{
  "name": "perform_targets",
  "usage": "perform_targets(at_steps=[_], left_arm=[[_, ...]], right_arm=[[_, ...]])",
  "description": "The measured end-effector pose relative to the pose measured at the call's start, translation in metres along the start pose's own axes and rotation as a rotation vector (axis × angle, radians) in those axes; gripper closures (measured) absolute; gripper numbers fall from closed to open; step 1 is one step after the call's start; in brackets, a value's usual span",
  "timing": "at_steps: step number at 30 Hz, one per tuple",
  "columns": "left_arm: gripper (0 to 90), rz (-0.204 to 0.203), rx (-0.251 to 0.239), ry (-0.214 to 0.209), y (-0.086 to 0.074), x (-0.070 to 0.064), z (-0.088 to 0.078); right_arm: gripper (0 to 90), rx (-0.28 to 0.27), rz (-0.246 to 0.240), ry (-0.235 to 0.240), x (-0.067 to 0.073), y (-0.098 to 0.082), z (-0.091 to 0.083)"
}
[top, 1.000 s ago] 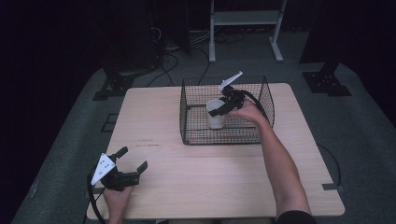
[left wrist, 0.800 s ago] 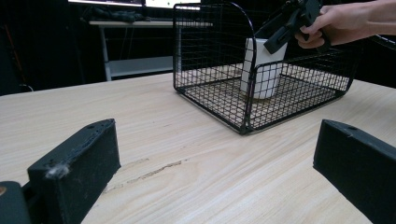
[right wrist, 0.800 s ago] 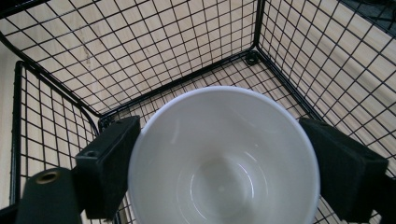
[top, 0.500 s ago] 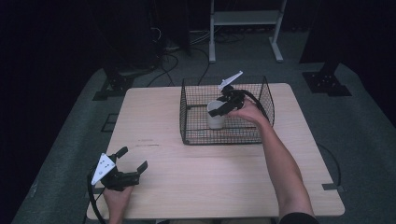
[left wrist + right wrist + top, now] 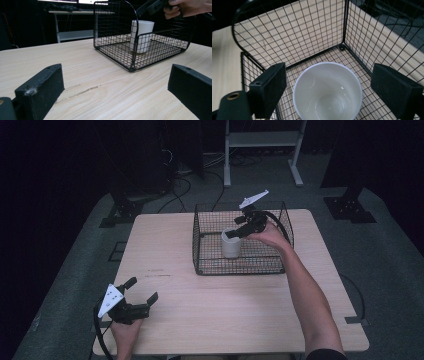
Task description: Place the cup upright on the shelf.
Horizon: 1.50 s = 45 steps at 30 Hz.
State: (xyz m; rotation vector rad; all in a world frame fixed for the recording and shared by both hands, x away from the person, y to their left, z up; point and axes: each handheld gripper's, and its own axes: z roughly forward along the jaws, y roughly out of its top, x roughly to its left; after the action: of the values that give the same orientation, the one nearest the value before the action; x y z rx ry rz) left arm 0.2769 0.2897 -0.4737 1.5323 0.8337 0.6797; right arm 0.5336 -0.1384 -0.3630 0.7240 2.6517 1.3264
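Hovering over the cup point(image 5: 231, 243), the right claw point(image 5: 239, 232) has its jaws spread wide either side of the rim, not touching it. Cup stands upright inside the wire basket point(image 5: 205, 251), which sits toward the far edge of the tabletop point(image 5: 210, 305), right of centre. Left claw point(image 5: 141, 294) rests open at the near left corner, holding nothing. Judged: either a grasp is about to be made or the cup was just set down; can't tell which.

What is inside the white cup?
The white cup in the wire basket looks empty: bare glossy bottom. Its near inner wall lies below the picture's edge.
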Motion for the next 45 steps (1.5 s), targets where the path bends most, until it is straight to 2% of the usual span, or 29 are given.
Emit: perform_targets(at_steps=[5,10,15,17,22,38,45], left_arm=[[0.0,0.002,0.003,0.001,0.0,0.0,0.0],[0.0,0.004,0.005,0.001,0.0,-0.001,0.0],[0.0,0.005,0.002,-0.003,0.0,-0.001,0.0],[0.0,0.005,0.001,-0.002,0.0,-0.001,0.0],[0.0,0.005,-0.003,0.0,0.0,-0.001,0.0],[0.0,0.008,-0.002,0.002,0.0,-0.001,0.0],[0.0,0.009,-0.002,0.002,0.0,-0.001,0.0]], right_arm=[[12.6,-0.022,0.004,0.011,0.003,0.002,-0.011],[12.7,-0.08,0.008,0.006,0.008,0.003,-0.028],[12.7,-0.072,0.015,0.006,0.012,-0.002,-0.037],[12.7,-0.094,0.032,0.012,0.014,-0.008,-0.043],[12.8,-0.082,0.028,0.009,0.017,-0.012,-0.048],[12.9,-0.105,0.014,0.039,0.035,-0.032,-0.072],[12.9,-0.11,0.011,0.035,0.041,-0.038,-0.082]])
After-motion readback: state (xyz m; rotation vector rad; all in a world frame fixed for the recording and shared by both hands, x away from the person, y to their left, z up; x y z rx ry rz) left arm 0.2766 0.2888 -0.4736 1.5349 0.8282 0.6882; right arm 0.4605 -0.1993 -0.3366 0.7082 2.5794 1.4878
